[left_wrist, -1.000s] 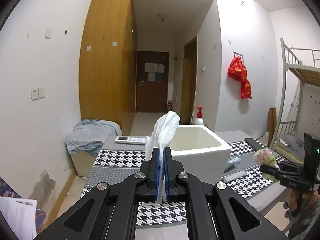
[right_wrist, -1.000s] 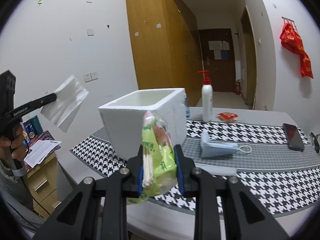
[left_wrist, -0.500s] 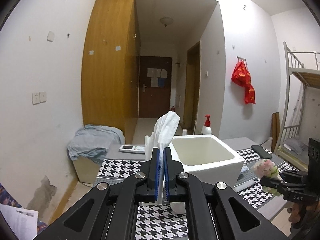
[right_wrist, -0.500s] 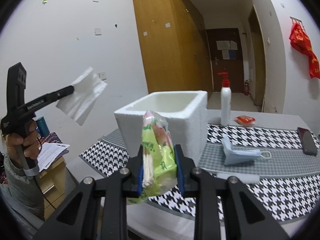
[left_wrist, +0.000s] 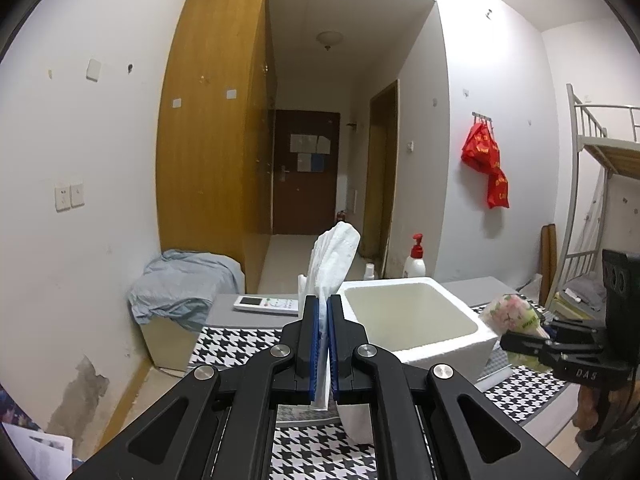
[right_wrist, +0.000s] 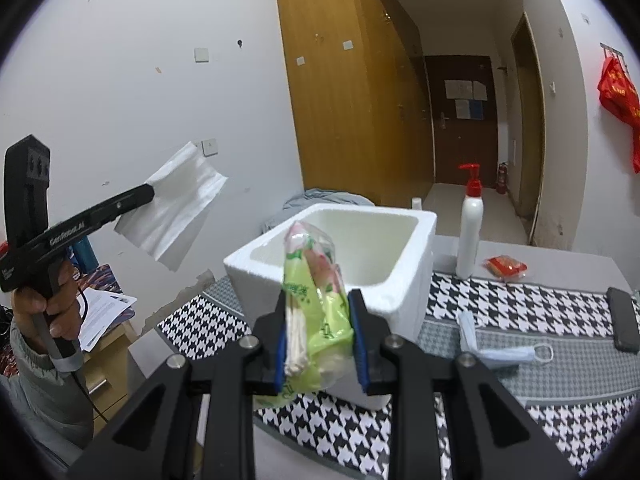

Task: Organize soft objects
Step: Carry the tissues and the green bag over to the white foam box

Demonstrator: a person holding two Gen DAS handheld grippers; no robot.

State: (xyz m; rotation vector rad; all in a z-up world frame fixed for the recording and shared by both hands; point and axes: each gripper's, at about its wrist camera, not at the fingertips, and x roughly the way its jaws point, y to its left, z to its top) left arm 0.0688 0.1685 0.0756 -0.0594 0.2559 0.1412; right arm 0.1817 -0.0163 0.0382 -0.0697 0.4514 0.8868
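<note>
My left gripper (left_wrist: 324, 308) is shut on a white tissue (left_wrist: 334, 258) and holds it in the air left of the white foam box (left_wrist: 416, 322). The tissue also shows in the right wrist view (right_wrist: 176, 206), hanging from the left gripper (right_wrist: 150, 192). My right gripper (right_wrist: 320, 312) is shut on a green plastic bag of cotton swabs (right_wrist: 314, 304), held above the table in front of the foam box (right_wrist: 348, 248). The bag (left_wrist: 510, 314) shows at the box's right in the left wrist view. The box is open-topped and looks empty.
The table has a houndstooth cloth (right_wrist: 516, 308). On it lie a blue face mask (right_wrist: 496, 350), a black phone (right_wrist: 624, 320), a red packet (right_wrist: 506, 268), a pump bottle (right_wrist: 470, 224) and a white remote (left_wrist: 266, 304). A cloth-covered box (left_wrist: 180, 300) stands left.
Both grippers have risen and moved closer to the foam box, so I look down into it more. Both grips are unchanged.
</note>
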